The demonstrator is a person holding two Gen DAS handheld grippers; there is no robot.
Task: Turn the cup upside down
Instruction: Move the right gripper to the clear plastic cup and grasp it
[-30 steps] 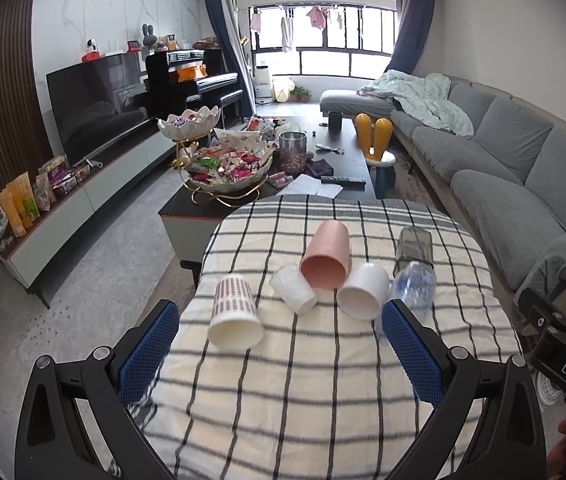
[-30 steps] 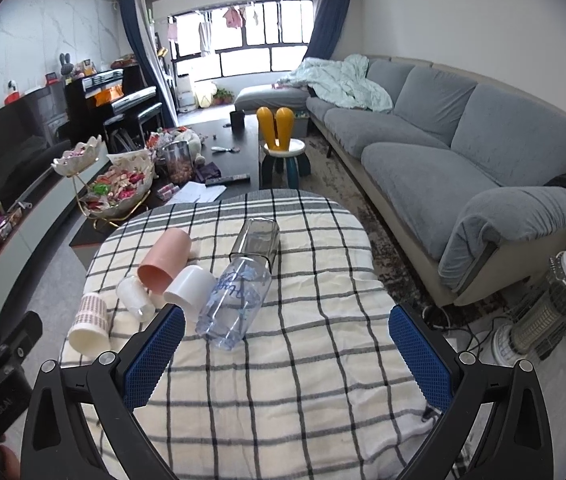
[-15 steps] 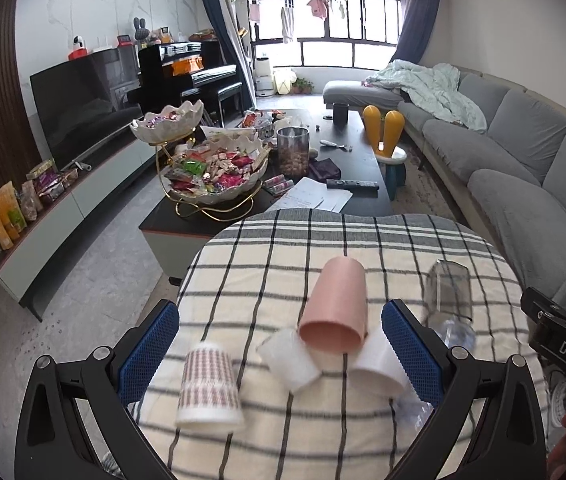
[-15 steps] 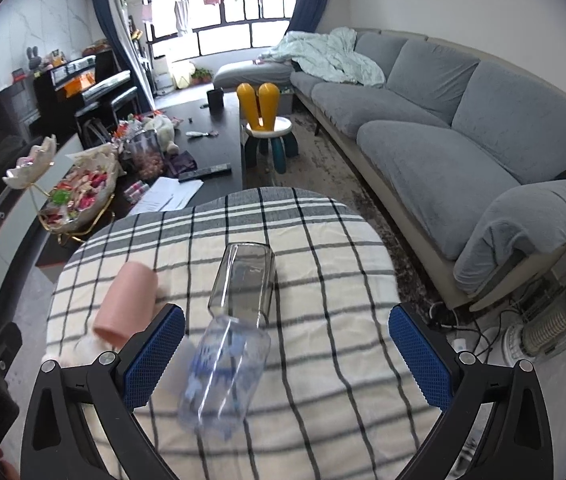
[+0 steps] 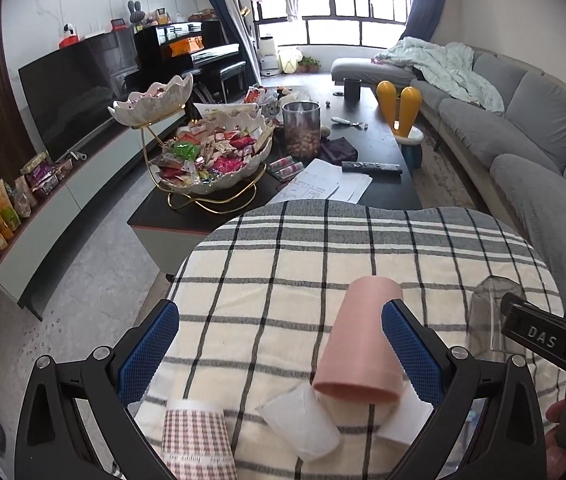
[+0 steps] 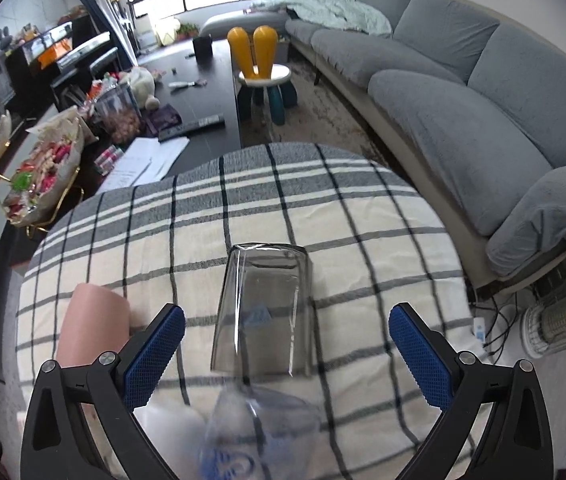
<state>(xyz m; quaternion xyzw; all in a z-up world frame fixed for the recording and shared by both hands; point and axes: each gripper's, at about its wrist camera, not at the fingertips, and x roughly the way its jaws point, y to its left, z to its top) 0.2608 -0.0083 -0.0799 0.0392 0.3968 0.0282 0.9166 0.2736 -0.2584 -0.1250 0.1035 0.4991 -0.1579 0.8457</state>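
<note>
Several cups lie on their sides on a plaid-covered table (image 5: 283,280). A pink cup (image 5: 363,336) lies with its mouth toward me, just inside my left gripper's right finger. A checked paper cup (image 5: 195,440) and a small white cup (image 5: 303,424) lie below it. My left gripper (image 5: 279,356) is open and empty above them. In the right wrist view a smoky clear glass (image 6: 263,312) lies between the fingers of my open right gripper (image 6: 287,356), with a clear printed cup (image 6: 251,432) blurred below. The pink cup (image 6: 91,332) lies at its left.
A dark coffee table (image 5: 371,152) with a tiered snack bowl (image 5: 211,160), a jar and a remote stands beyond the table. A grey sofa (image 6: 463,80) runs along the right. A yellow-eared stool (image 6: 263,76) and a heater (image 6: 563,320) stand on the floor.
Both grippers have moved forward and lower over the table, so the cups look larger and nearer. The cups have not moved. Both grippers stay open.
</note>
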